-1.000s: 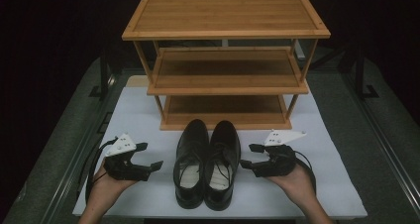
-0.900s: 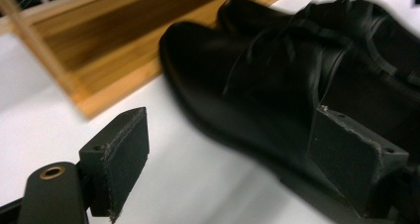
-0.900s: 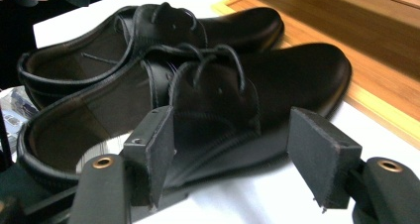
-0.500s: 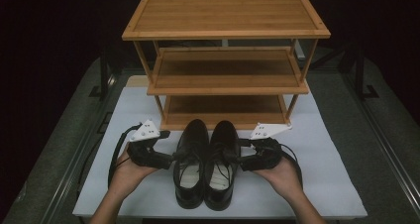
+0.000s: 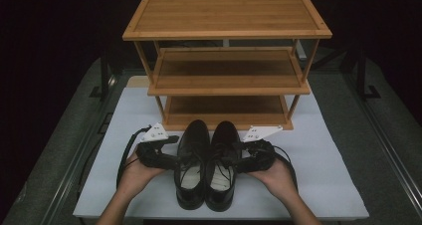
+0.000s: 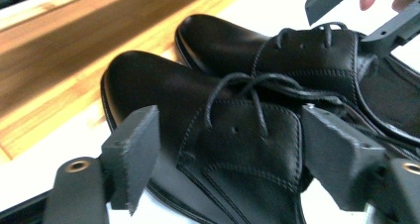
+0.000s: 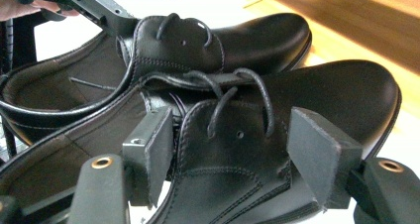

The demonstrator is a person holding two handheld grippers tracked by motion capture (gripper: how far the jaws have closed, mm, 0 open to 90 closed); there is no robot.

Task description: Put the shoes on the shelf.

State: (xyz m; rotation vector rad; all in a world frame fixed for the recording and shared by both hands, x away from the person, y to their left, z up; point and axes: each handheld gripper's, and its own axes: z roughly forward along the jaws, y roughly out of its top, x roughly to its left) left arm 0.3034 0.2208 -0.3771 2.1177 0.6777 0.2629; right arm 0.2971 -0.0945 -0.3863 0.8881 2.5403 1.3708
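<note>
Flanking a pair of black lace-up shoes, the two grippers press in from either side on the white mat (image 5: 318, 185). The left shoe (image 5: 191, 160) and right shoe (image 5: 222, 160) stand side by side and touching, toes toward the rack (image 5: 226, 60), heels toward the person, just in front of the rack's lowest shelf.

The left gripper (image 5: 175, 155) lies in the left hand (image 5: 133, 172) and points across at the laced part of the left shoe. In the left gripper view its jaws straddle that shoe's vamp (image 6: 237, 135): one pad (image 6: 132, 154) sits at the outer side, the other (image 6: 337, 159) at the inner side by the laces. These jaws have just been closing, with the shoe between them; the outer pad still shows a slim gap to the leather, so the jaws stand half open around the shoe, not clamped.

The right gripper (image 5: 238, 161) lies in the right hand (image 5: 278, 177) and points at the right shoe's lacing. In the right gripper view its jaws likewise straddle that shoe (image 7: 233, 149), one pad (image 7: 151, 152) near the tongue, the other (image 7: 317, 154) out over the outer side; the jaws stand fairly wide about the shoe, and I cannot tell whether either pad touches the leather.

Each gripper view also catches the other gripper beyond the far shoe. A grey plate tops each gripper.
</note>
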